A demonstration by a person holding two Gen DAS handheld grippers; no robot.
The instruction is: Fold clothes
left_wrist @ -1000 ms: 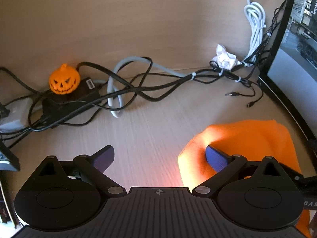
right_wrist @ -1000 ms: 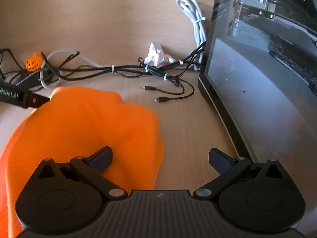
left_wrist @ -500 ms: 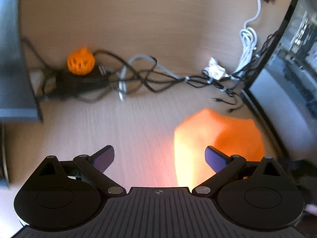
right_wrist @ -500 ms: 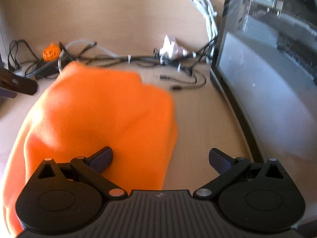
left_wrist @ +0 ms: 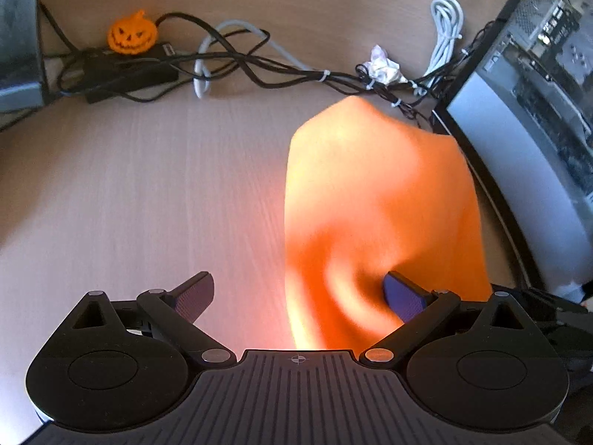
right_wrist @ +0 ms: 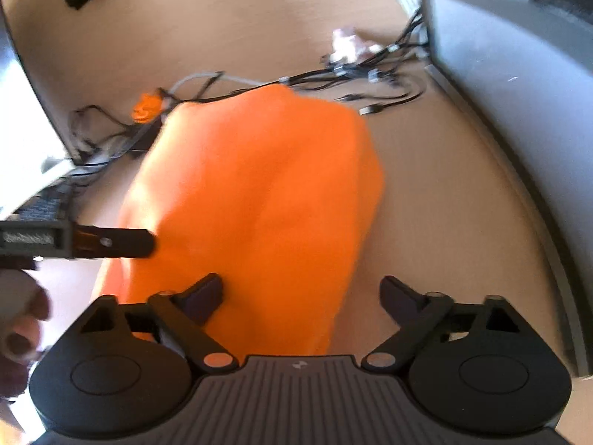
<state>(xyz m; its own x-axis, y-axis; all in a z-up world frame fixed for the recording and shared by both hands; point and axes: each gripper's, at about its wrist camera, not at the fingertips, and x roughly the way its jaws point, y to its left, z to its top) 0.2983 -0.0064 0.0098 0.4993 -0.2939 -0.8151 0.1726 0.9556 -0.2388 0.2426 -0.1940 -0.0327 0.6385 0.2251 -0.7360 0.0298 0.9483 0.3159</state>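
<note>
An orange cloth (left_wrist: 374, 200) lies bunched on the wooden desk (left_wrist: 148, 193), right of centre in the left wrist view. My left gripper (left_wrist: 300, 294) is open; the cloth's left edge runs between its fingers and the right finger (left_wrist: 406, 296) dents the fabric. In the right wrist view the same cloth (right_wrist: 259, 185) fills the middle. My right gripper (right_wrist: 302, 293) has its jaws closing, still wide, with the cloth's near right part between them and the left finger (right_wrist: 205, 293) against it. The left gripper's finger (right_wrist: 111, 241) meets the cloth's left edge there.
A pumpkin figure (left_wrist: 131, 33), a tangle of black and grey cables (left_wrist: 229, 63) and crumpled paper (left_wrist: 383, 68) line the back of the desk. A dark screen (left_wrist: 526, 141) stands at the right. A person's hand (right_wrist: 18, 326) shows at the lower left.
Both grippers drew back and rolled, so more of the cloth shows in both views. The cloth now reaches between the left fingers. The right jaws have narrowed slightly.
</note>
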